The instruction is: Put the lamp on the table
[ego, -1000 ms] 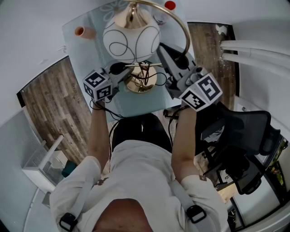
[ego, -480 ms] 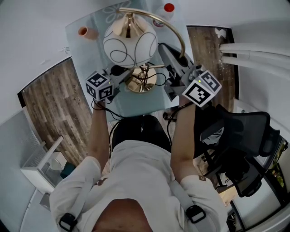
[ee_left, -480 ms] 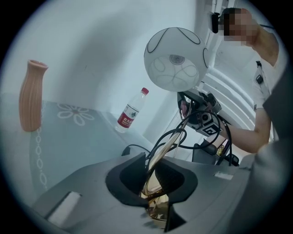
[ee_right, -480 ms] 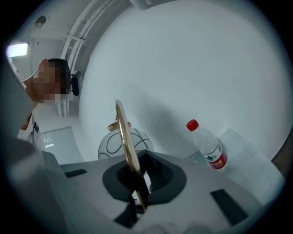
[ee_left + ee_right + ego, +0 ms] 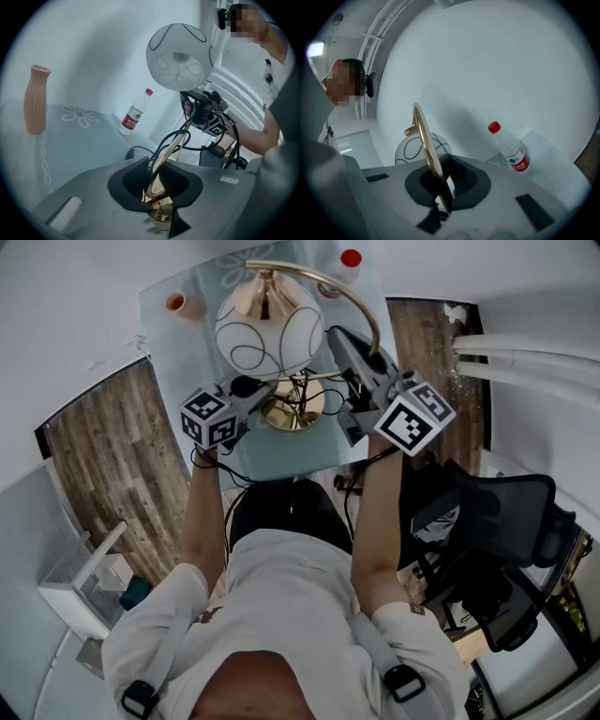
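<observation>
The lamp (image 5: 270, 329) stands with its brass base on the glass counter (image 5: 187, 352). The left tool (image 5: 157, 185) has just been easing its jaws apart, and the stem now sits loose between them. The right tool (image 5: 438, 185) is clamped tight on the curved brass arm, and its marker cube has rolled since a second ago.

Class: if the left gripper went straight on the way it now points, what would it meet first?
The left gripper would meet the lamp's gold stem first: it already stands between the jaws, which have just been opening and seem to have loosened off it.
</observation>
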A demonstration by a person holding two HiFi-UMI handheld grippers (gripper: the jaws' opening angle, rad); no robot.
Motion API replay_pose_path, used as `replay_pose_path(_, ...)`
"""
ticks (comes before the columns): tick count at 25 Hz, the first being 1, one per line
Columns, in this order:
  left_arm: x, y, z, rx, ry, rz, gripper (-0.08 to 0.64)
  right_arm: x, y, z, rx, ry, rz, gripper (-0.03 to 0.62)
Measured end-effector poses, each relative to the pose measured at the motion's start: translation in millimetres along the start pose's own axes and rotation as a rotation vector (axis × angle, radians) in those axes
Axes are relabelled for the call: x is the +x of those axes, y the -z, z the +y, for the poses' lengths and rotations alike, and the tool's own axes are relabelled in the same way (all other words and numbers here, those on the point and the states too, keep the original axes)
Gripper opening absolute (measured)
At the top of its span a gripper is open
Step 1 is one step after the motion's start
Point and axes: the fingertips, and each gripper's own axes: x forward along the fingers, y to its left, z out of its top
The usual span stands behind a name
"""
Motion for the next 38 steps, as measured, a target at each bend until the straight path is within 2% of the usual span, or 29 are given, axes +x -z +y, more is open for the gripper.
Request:
replay_pose_path(3, -2, 1, 2, -0.008, -0.019, 0.008, 0.068, 2, 1, -3, 0.005, 0.014, 0.007, 0.000)
replay_pose_path(5, -8, -5, -2, -0.018, -0.021, -0.020, 0.159, 2, 1, -3, 0.008, 0.020, 0.012, 0.000)
replay_pose_path(14, -35, -36, -14, 0.024, -0.081, -0.112, 0.163, 2, 0, -1, 0.003, 0.022, 0.030, 0.000)
replay_pose_path(18, -51, -56, -23, 0.064, -0.113, -0.166, 0.109, 1, 0, -1, 0.004, 0.023, 0.031, 0.000)
replay_pose_path(21, -60, -67, -27, 0.119, -0.168, -0.185, 0.002, 1, 1, -2, 0.008, 0.025, 0.030, 0.000)
replay_pose_path(31, -84, -117, -95, 0.215, -0.083, -0.289, 0.000, -2, 2, 3, 0.007, 0.026, 0.039, 0.002)
replay_pose_path(38, -91, -133, -119, 0.249, -0.063, -0.323, 0.000, -5, 6, 6, 0.003, 0.022, 0.045, 0.002)
